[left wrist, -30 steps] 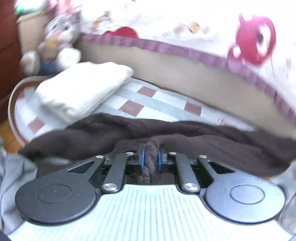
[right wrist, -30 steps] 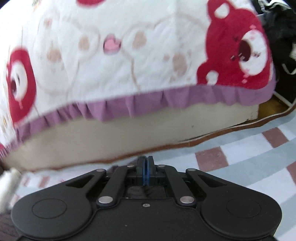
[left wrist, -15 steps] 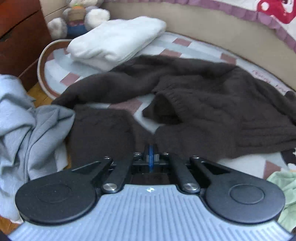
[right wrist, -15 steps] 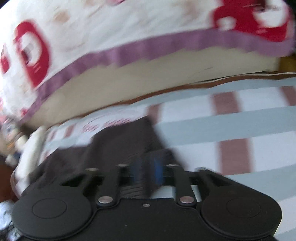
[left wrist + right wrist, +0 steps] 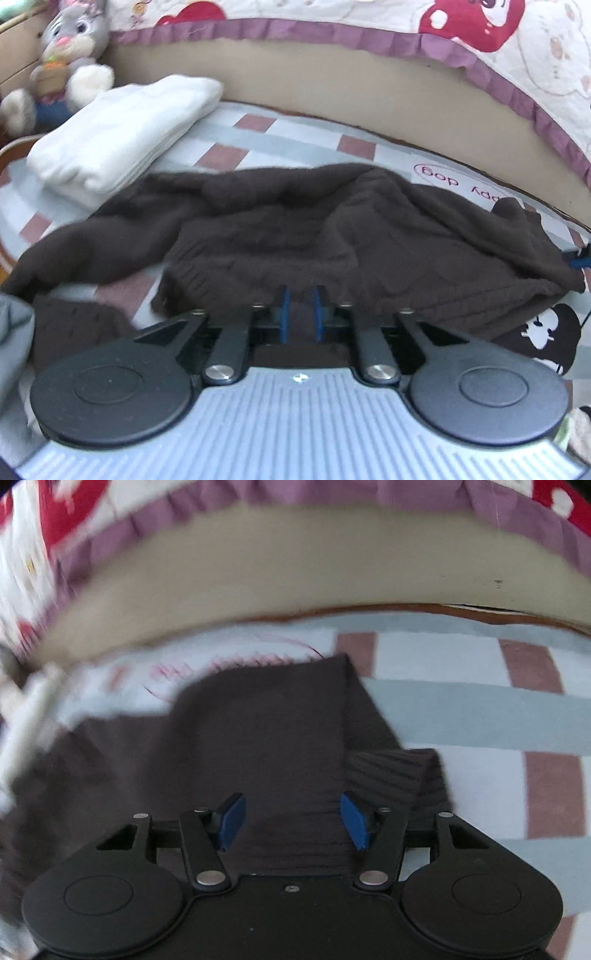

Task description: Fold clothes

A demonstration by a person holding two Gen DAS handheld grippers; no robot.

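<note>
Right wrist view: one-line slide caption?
Open right gripper over the brown sweater lying on the checked mat.

The left wrist camera sits low behind the left gripper (image 5: 300, 308), looking forward across the brown sweater (image 5: 332, 229) on the checked mat (image 5: 236, 155) toward the bed's beige side (image 5: 332, 88), with the plush rabbit (image 5: 70, 55) far left. The right wrist camera sits behind the right gripper (image 5: 291, 821), close above the same brown sweater (image 5: 258, 746), facing that same bed side (image 5: 277, 572). Both views share sweater, mat and bed edge.
</note>
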